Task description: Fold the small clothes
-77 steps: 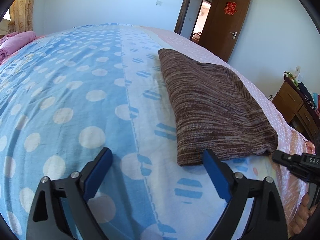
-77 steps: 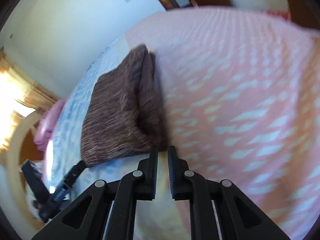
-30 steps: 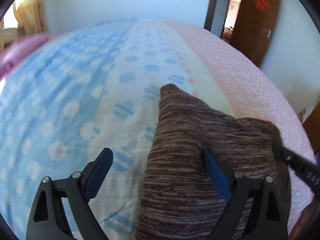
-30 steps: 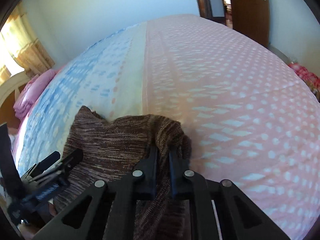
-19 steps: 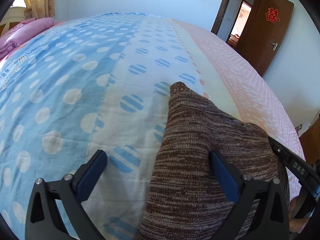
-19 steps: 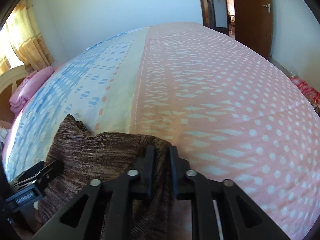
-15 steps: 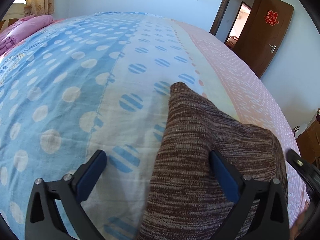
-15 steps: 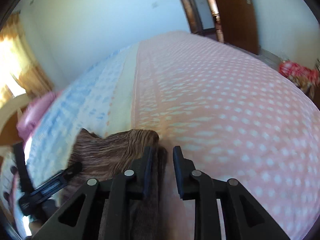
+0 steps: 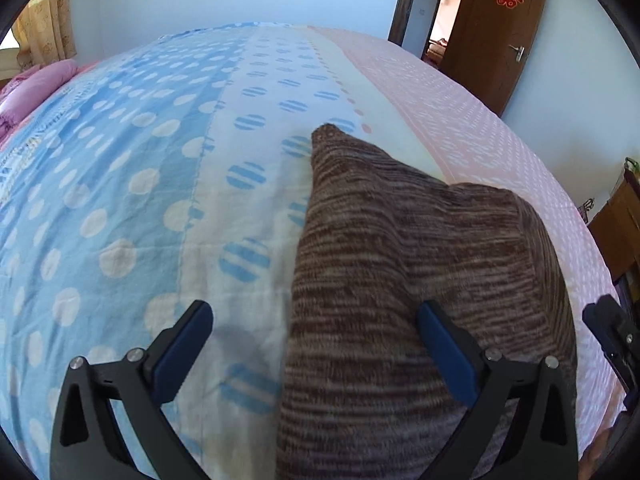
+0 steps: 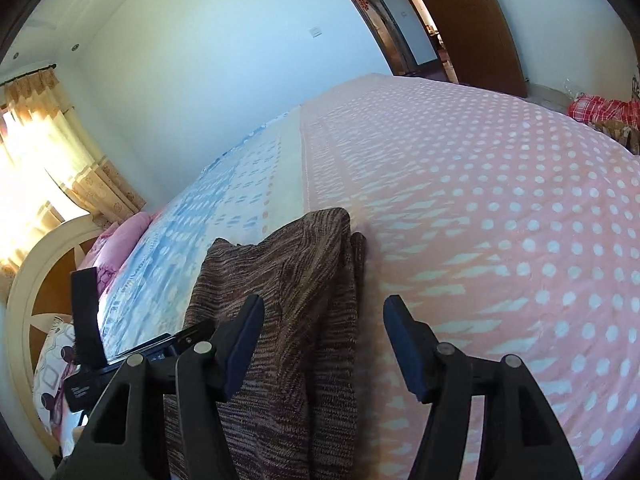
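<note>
Left gripper (image 9: pixel 312 332): jaws spread to their widest, nothing pinched; the blue pads (image 9: pixel 444 350) stand clear of the cloth's near edge, one over the bedspread, the other over the knit.
Right gripper (image 10: pixel 322 334): jaws opening, about half apart; a fold of the cloth lies between them, but the pads (image 10: pixel 404 344) do not press it.
Brown knit garment (image 9: pixel 420 280): folded, lying flat on the bed, directly ahead of and under the left gripper's right finger; its far corner points away from that gripper. In the right wrist view the same garment (image 10: pixel 296 320) runs from beneath the left finger forward, its right edge between the two fingers.
Bed (image 9: pixel 132 168): blue dotted bedspread ahead and left of the left gripper, a pale striped band in the middle; pink dotted part (image 10: pixel 500 220) ahead and right of the right gripper.
Pink pillow (image 9: pixel 36 84): far ahead-left of the left gripper.
Door (image 9: pixel 500 28): brown, open, far ahead-right of the left gripper.
Other gripper: the left one's black body (image 10: pixel 132 356) shows just left of the right gripper.
</note>
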A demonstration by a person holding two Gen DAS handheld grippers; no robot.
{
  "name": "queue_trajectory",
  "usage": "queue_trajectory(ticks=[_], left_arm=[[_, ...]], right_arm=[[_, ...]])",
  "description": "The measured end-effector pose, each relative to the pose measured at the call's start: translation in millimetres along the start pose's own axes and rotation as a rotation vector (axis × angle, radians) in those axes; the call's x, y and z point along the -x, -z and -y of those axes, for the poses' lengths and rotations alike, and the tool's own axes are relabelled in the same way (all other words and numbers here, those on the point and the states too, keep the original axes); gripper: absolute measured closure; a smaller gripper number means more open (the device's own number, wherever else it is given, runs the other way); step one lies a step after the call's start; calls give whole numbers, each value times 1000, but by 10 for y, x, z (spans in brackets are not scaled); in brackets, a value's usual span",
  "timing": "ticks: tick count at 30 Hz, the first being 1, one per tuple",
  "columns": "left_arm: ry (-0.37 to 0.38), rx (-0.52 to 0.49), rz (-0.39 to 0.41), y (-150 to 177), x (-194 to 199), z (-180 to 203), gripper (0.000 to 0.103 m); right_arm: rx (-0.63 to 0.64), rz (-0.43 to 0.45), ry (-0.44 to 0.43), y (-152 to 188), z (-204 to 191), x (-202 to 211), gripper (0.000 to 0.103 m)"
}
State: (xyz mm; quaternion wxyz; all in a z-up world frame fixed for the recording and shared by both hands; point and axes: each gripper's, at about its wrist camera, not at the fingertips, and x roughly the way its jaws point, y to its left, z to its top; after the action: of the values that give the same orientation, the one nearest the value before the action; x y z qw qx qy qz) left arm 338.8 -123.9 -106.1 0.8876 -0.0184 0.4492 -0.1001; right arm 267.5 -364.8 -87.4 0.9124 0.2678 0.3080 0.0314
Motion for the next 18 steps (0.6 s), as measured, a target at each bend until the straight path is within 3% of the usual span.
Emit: queue_trajectory(ticks=[6, 12, 15, 18], left_arm=[[-51, -60, 11, 28, -71, 158, 0], [-17, -21, 15, 37, -137, 112, 0], [-4, -16, 18, 43, -147, 106, 0], [-3, -21, 23, 50, -149, 119, 0]], right_arm=[[-2, -26, 33, 22, 29, -111, 40], [55, -48, 35, 36, -112, -242, 39], [115, -58, 40, -27, -224, -355, 26], [168, -97, 137, -24, -268, -557, 24]])
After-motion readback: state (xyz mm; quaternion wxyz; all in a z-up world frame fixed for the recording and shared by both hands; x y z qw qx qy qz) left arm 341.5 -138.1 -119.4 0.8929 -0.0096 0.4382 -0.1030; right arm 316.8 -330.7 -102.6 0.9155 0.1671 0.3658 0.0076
